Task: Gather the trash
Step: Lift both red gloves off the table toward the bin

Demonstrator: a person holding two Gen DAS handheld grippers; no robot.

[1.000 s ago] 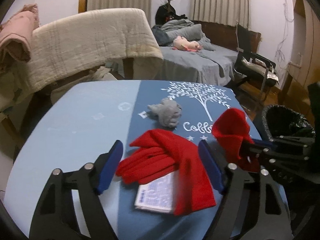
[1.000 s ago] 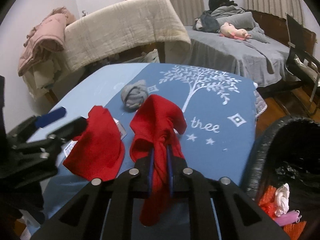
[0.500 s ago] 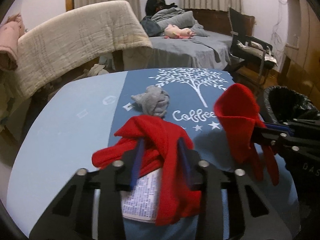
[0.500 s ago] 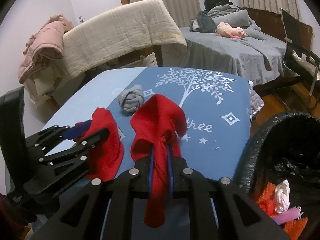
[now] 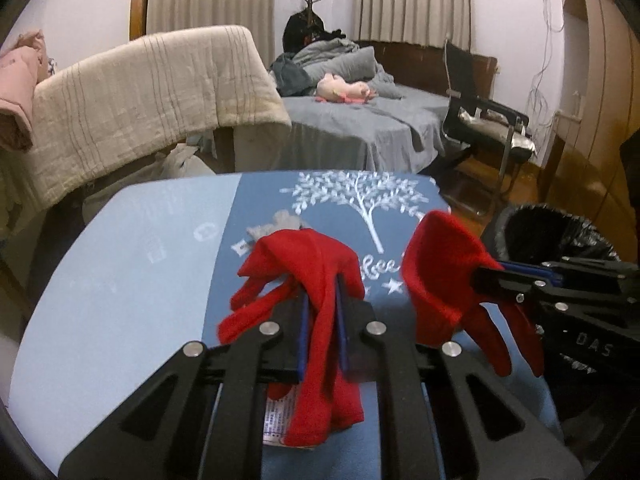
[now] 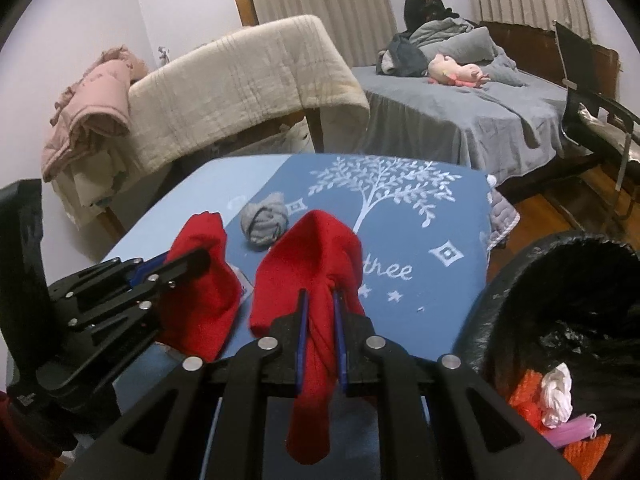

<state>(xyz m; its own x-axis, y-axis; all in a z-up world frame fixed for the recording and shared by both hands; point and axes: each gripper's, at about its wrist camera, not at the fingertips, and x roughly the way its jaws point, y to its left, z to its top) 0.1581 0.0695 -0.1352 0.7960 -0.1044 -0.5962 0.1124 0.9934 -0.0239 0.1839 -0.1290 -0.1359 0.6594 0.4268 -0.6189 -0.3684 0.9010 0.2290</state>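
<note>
We hold two red gloves, one in each gripper. The left red glove [image 5: 320, 280] is soft, fleecy cloth, bright red, bunched at the top into a rounded hump with its fingers drooping to the left and its cuff hanging down below our left gripper [image 5: 320, 336], whose blue-lined jaws are pressed together on a fold of it. It hangs just above the near part of the table [image 5: 120, 280]. Beneath it a small printed packet [image 5: 276, 420] lies flat on the cloth, partly hidden.

The right red glove [image 6: 316, 264] looks the same: the same red fleece, folded into a peak above the jaws, with a long tail dangling under them. Our right gripper [image 6: 320, 336] pinches it tightly between its two blue pads. In the left wrist view this glove shows to the right, its fingers hanging down.

Farther out on the table a grey balled-up cloth [image 6: 264, 224] sits alone, apart from both gloves. The tablecloth is blue, with a white tree and lettering printed on its darker half.

To the right of the table, close by, stands a bin with a black liner [image 6: 560, 280]; inside it lie a crumpled white piece, something orange and something pink.

Beyond the table are a chair draped with a cream blanket [image 6: 248, 80] and a grey bed [image 6: 460, 104].
</note>
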